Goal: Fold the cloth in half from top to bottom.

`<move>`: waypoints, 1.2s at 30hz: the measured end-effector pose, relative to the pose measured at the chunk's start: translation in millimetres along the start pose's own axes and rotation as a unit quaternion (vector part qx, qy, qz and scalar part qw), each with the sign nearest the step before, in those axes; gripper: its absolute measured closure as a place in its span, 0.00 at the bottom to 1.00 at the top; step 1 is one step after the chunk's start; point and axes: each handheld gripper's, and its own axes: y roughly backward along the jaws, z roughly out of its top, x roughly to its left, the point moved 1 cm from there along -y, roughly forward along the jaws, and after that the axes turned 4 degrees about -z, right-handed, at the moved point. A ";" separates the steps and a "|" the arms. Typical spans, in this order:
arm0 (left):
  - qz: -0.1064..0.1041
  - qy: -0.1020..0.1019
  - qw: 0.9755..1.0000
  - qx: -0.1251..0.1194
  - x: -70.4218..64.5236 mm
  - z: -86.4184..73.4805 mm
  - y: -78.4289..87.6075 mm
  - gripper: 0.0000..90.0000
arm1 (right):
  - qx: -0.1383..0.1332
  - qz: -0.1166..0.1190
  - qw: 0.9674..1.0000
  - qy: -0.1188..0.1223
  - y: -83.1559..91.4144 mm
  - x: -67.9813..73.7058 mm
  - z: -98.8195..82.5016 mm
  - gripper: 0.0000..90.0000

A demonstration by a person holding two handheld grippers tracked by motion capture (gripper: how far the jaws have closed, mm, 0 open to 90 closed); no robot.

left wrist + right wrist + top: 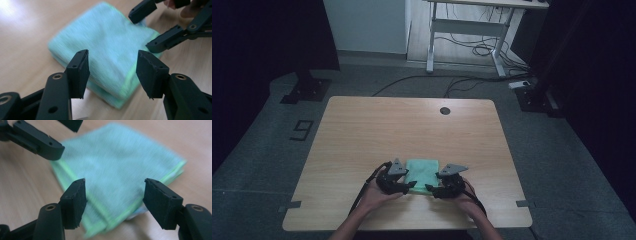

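The folded green cloth (422, 174) lies flat near the table's (362, 135) front edge, between both grippers; the left gripper (112, 72) and right gripper (115, 200) hover spread, pinching nothing; the fold looks finished — next, likely withdrawing clear without snagging it.

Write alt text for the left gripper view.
A folded green cloth lies flat on a wooden table, seen between the left gripper's open black jaws, which hold nothing. The right gripper, also open, hovers at the cloth's far corner.
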 end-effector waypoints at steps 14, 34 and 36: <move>0.017 0.015 0.999 0.023 21.3 4.7 -28.8 0.52 | 0.005 -0.021 1.000 -0.011 -15.7 -19.1 3.2 0.38; 0.049 0.023 0.998 -0.037 34.1 23.3 -6.2 0.47 | -0.039 -0.043 0.998 -0.028 -12.7 -34.5 14.9 0.40; 0.050 0.026 0.997 -0.044 31.1 22.0 2.2 0.47 | -0.053 -0.041 0.997 -0.027 -5.1 -30.7 13.7 0.40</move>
